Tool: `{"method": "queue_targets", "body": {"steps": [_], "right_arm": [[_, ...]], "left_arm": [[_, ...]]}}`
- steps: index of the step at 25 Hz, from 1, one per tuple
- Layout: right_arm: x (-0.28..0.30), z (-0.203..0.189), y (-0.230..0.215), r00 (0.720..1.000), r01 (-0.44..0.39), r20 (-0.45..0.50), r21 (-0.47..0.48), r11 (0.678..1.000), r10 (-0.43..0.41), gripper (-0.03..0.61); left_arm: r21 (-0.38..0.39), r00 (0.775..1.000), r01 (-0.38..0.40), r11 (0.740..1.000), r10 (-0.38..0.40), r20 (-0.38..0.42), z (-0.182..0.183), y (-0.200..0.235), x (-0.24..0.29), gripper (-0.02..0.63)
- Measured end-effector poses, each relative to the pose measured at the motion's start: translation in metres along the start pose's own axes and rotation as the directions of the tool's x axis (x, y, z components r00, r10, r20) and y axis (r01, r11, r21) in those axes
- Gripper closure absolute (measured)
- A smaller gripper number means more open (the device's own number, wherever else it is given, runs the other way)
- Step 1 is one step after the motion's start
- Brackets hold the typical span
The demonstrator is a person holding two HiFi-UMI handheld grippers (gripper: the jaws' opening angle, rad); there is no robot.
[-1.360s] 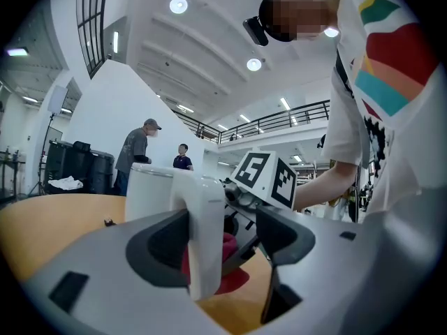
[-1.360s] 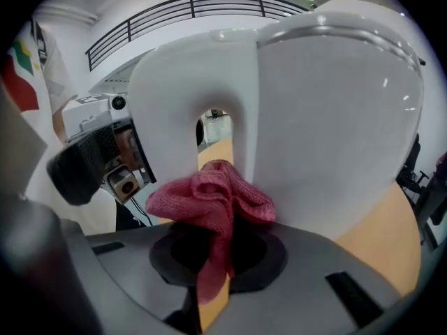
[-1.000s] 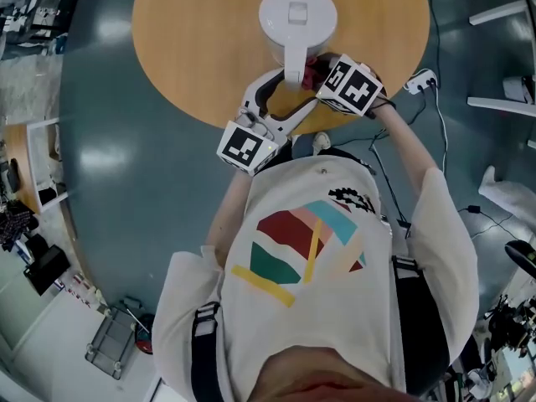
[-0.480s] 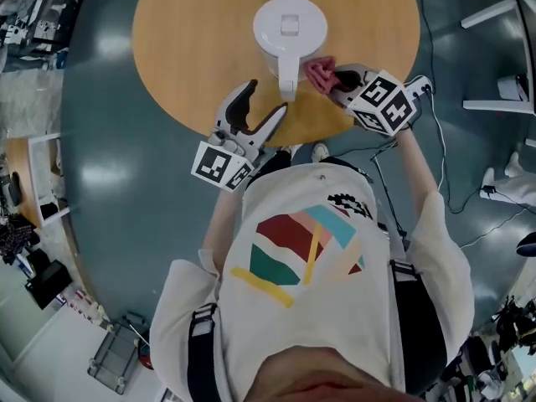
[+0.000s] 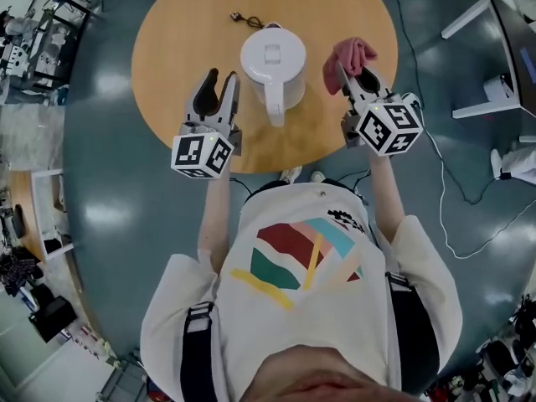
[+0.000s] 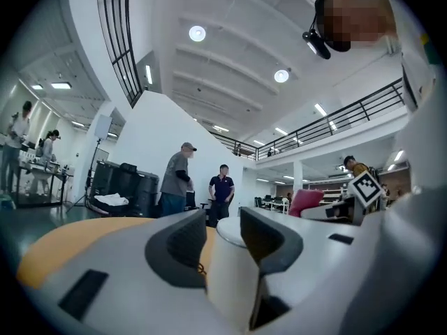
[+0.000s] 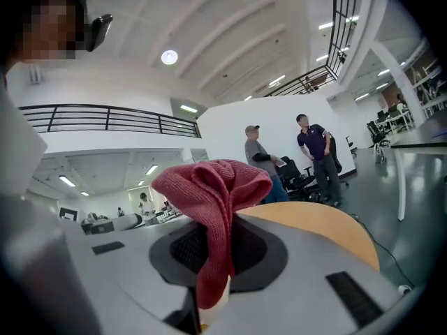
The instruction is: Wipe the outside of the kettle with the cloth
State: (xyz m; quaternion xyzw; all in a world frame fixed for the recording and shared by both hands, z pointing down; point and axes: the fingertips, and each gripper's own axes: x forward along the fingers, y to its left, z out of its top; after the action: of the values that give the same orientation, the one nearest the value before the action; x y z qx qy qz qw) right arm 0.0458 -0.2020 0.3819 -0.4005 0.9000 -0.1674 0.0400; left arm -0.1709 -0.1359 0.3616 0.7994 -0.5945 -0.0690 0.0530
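Found the kettle upright on the round wooden surface, white, lid on, handle turned toward the person. Spotted a small dark cable lying on the surface just past the kettle, on the side away from the person.

Saw the left gripper to the kettle's left, near it but apart from it, pointing level across the surface. Noted its fingers standing a narrow gap apart, having just been closing, with nothing pinched between them (from the left gripper view, only the kettle's white body showing beyond the gap, untouched). Made out its marker cube at the end farther from the kettle.

Saw the right gripper to the kettle's right, also apart from it. Found its fingers clenched on the cloth, a pinkish-red knit piece bunched up above the tips and hanging down between the pads in the right gripper view. Saw the cloth clear of the kettle, touching neither body nor handle. Noted the second marker cube at the gripper's end nearer the person.

Made out two people standing well beyond the kettle in the left gripper view.
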Motion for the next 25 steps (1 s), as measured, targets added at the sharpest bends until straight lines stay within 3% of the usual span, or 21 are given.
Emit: {"method": "queue_targets", "body": {"steps": [3, 4, 7, 13, 17, 21, 25], "right_arm": [[-0.012, -0.009, 0.01, 1.0, 0.014, 0.001, 0.01, 1.0, -0.014, 0.532], [-0.018, -0.016, 0.012, 1.0, 0.018, -0.008, 0.009, 1.0, -0.018, 0.532], [-0.031, -0.03, 0.011, 0.999, 0.033, -0.039, -0.022, 0.999, -0.034, 0.532], [-0.015, -0.007, -0.005, 0.999, 0.034, -0.03, -0.055, 0.998, -0.036, 0.532], [-0.016, 0.002, 0.014, 0.999, 0.024, -0.022, -0.101, 0.995, -0.027, 0.532], [-0.009, -0.024, 0.041, 1.0, 0.011, -0.026, -0.11, 0.994, -0.014, 0.532], [-0.032, -0.027, 0.029, 0.999, 0.008, -0.036, -0.114, 0.993, -0.013, 0.532]], "left_arm": [[0.036, 0.998, -0.05, 0.998, 0.051, -0.026, -0.004, -0.003, -0.004, 0.546], [0.05, 0.997, -0.057, 0.997, 0.059, -0.041, -0.01, -0.008, -0.006, 0.571], [0.038, 0.995, -0.063, 0.997, 0.065, -0.069, -0.024, -0.017, -0.01, 0.571], [0.013, 0.994, -0.09, 0.996, 0.09, -0.055, -0.012, -0.003, 0.014, 0.571], [0.029, 0.997, -0.072, 0.997, 0.073, -0.036, 0.003, -0.005, 0.008, 0.571], [0.027, 0.997, -0.058, 0.998, 0.059, -0.045, -0.013, 0.011, -0.015, 0.571], [0.027, 0.998, -0.05, 0.998, 0.051, -0.043, -0.018, -0.014, -0.013, 0.571]]}}
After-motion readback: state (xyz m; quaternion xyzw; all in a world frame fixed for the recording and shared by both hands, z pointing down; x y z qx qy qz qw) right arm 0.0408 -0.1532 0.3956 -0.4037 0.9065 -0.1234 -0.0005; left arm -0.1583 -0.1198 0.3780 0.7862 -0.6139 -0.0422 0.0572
